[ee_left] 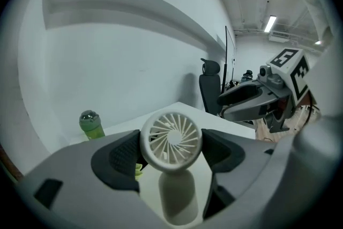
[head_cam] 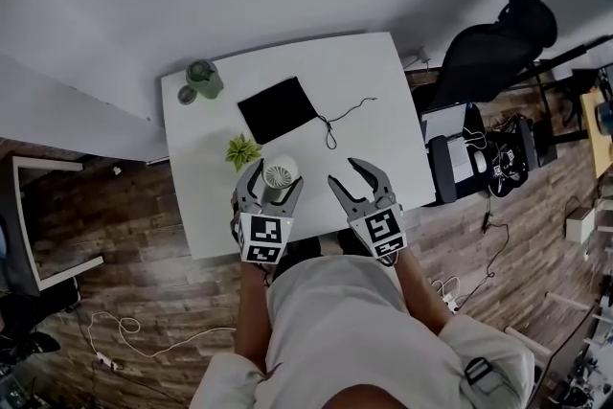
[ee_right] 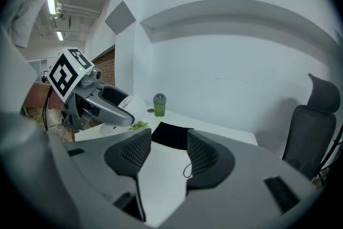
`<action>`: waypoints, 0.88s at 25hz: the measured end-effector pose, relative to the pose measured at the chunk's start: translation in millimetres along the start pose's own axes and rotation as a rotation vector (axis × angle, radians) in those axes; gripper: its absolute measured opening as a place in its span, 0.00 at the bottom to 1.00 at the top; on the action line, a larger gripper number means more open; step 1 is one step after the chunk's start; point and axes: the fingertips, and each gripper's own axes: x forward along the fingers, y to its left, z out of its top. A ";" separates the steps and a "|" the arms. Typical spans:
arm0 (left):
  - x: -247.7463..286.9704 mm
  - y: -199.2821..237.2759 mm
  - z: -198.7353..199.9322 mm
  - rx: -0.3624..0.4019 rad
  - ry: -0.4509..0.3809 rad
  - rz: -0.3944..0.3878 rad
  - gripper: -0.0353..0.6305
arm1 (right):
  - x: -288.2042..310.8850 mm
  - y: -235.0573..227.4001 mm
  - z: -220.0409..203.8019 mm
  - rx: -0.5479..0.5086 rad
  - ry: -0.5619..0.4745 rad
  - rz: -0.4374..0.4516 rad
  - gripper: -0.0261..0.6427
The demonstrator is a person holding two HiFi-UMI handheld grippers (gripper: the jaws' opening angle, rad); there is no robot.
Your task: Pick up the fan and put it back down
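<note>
A small white fan point(head_cam: 280, 175) with a round grille sits between the jaws of my left gripper point(head_cam: 278, 178), over the front part of the white table point(head_cam: 383, 101). In the left gripper view both dark pads press the sides of the fan head point(ee_left: 171, 139), and its handle hangs down between the jaws of the left gripper point(ee_left: 171, 152). To its right, my right gripper point(head_cam: 350, 175) is open and holds nothing. The right gripper view shows that gripper point(ee_right: 165, 155) with bare pads over the table, and the left gripper point(ee_right: 99, 102) with the fan point(ee_right: 134, 107) off to the left.
A green bottle point(head_cam: 204, 79) stands at the table's far left corner. A black pouch point(head_cam: 278, 108) with a thin cord point(head_cam: 340, 115) lies mid-table, a small green plant point(head_cam: 242, 150) just left of the fan. A black office chair point(head_cam: 493, 48) stands to the right of the table.
</note>
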 end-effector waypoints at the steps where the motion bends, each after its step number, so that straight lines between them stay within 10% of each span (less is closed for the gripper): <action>1: -2.6 2.1 7.2 0.008 -0.018 0.004 0.58 | -1.3 -1.1 5.9 -0.004 -0.011 -0.005 0.36; 22: -52.7 9.4 104.3 0.070 -0.254 0.090 0.58 | -48.0 -21.7 97.4 -0.090 -0.204 -0.042 0.36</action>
